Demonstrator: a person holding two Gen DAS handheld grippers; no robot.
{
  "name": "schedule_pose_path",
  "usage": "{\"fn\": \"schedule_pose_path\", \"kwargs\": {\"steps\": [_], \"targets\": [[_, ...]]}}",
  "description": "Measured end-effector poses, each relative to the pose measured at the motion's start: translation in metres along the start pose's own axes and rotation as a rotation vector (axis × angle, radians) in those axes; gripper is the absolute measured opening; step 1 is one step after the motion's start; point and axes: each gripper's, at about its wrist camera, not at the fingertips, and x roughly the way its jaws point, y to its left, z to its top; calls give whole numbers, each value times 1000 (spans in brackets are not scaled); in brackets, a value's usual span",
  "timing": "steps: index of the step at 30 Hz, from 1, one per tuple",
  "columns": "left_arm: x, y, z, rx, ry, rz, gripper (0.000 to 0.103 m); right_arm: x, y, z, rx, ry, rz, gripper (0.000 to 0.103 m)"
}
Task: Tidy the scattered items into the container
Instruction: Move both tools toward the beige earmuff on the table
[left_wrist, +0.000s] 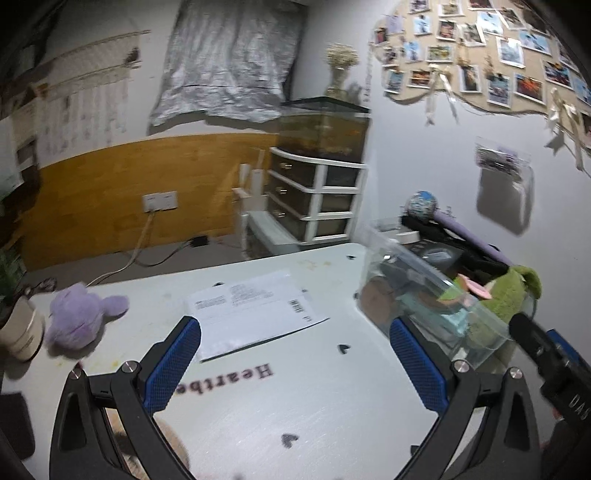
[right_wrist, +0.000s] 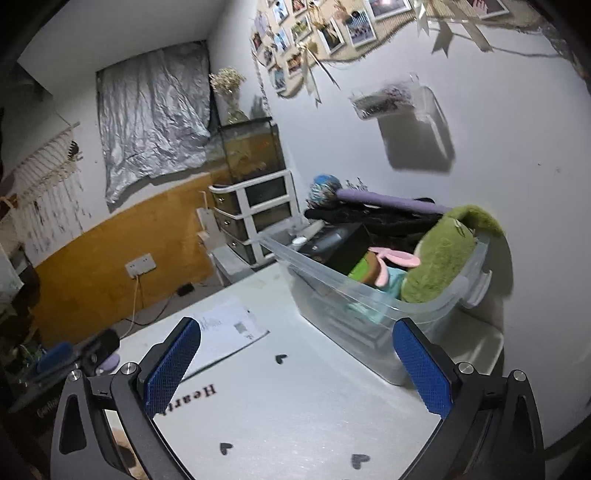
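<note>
A clear plastic bin (left_wrist: 413, 258) (right_wrist: 373, 306) stands at the table's right side by the wall. It holds a green plush (left_wrist: 506, 295) (right_wrist: 439, 254), a black box (right_wrist: 340, 243), a purple roll (right_wrist: 391, 201) and other items. A purple plush toy (left_wrist: 79, 317) lies on the table at the left. A white printed sheet (left_wrist: 251, 310) (right_wrist: 225, 332) lies mid-table. My left gripper (left_wrist: 295, 358) is open over the table, empty. My right gripper (right_wrist: 299, 365) is open and empty, just left of the bin's near corner.
The white table (left_wrist: 314, 406) (right_wrist: 295, 413) carries black heart stickers and printed lettering. A cream pot with a plant (left_wrist: 18, 328) stands at the far left edge. A tan plush (left_wrist: 166, 450) shows under the left gripper. A drawer unit (left_wrist: 314, 199) stands beyond the table.
</note>
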Motion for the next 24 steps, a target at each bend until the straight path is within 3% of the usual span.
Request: {"fn": "schedule_pose_path", "kwargs": {"steps": [4,9,15,24], "targets": [[-13,20,-12,-50,18,42,103,-1,13,-4,-17,13,28,103],[-37,47,-19,-100,-32,128,103,0,40,-11,-69,57,165,103],[-55,71,-32,-94,5,117,103,2,81,-20,-166,108,299,103],[-76,110,-41,-181,-8,284,103,17,120,-30,-218,188,454,103]]}}
